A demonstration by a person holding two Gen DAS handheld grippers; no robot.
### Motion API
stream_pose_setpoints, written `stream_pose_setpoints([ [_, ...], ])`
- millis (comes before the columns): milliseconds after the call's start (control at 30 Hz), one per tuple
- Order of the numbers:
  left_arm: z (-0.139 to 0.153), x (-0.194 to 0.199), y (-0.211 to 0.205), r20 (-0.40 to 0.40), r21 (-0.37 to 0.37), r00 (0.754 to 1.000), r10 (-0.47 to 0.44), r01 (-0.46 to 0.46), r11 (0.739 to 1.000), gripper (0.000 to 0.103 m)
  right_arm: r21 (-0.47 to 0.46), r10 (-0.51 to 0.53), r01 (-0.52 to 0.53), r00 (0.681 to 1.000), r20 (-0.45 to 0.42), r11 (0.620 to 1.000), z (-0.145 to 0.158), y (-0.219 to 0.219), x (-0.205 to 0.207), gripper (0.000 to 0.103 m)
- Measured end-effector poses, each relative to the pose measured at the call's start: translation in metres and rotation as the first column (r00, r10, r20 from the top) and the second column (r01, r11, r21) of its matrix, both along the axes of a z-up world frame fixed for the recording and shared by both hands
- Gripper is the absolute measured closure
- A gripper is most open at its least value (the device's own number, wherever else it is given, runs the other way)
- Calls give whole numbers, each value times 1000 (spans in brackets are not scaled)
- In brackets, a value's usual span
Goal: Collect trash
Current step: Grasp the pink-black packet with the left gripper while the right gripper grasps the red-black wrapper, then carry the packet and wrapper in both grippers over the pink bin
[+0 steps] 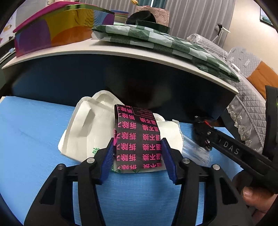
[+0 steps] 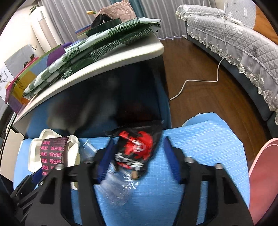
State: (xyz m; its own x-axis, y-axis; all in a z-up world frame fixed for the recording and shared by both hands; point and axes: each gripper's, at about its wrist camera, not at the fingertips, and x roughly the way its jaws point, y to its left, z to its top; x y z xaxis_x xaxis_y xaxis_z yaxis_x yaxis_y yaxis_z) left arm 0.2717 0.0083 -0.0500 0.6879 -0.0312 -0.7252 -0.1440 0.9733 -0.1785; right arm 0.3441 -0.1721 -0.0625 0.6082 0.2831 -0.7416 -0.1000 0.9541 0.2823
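Left wrist view, nearest first: the left hand-held gripper (image 1: 137,154) points steeply down at the blue mat (image 1: 34,139), its blue pads clasping the side edges of a black packet (image 1: 137,137) printed with rows of pink Chinese characters, which I cannot read with confidence. That packet lies mid-frame on a white paper bag (image 1: 86,128) with a scrap of green print at its lower edge. At lower right a person's thumb (image 1: 252,194) curls round the other tool, whose black arm carries the white letters "DAS".

Right wrist view now: the right hand-held gripper (image 2: 139,154), also angled downward, straddles a black wrapper (image 2: 137,147) with a red emblem and white lettering too blurred to read. Its left pad is against the wrapper and the right pad stands clear, so nothing is clenched. A crumpled clear plastic bag (image 2: 116,189) lies just below the wrapper, touching it, and the pink-lettered packet shows at lower left.

Further back, a pale table (image 2: 152,50) curves across the upper half over a dark blue panel. On it lie a folded green checked cloth (image 2: 97,47) and a shiny multicoloured gift bag (image 1: 57,29), upper left. Beyond that: a wooden floor (image 2: 199,69) with a white cable (image 2: 217,73), a grey quilted, lace-edged sofa cover (image 2: 239,43) at right, and grey curtains (image 1: 194,15) along the top.
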Motion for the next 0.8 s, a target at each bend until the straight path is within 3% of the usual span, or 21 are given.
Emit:
stream_pose_setpoints([
  [133, 7, -3, 3, 2, 5, 1000, 21, -21, 1000, 54, 1, 0, 0, 1000, 4, 1000, 4, -4, -7, 61],
  [800, 69, -68, -15, 94, 58, 996, -7, 2, 998, 55, 13, -68, 66, 985, 156, 998, 88, -66, -95, 62],
])
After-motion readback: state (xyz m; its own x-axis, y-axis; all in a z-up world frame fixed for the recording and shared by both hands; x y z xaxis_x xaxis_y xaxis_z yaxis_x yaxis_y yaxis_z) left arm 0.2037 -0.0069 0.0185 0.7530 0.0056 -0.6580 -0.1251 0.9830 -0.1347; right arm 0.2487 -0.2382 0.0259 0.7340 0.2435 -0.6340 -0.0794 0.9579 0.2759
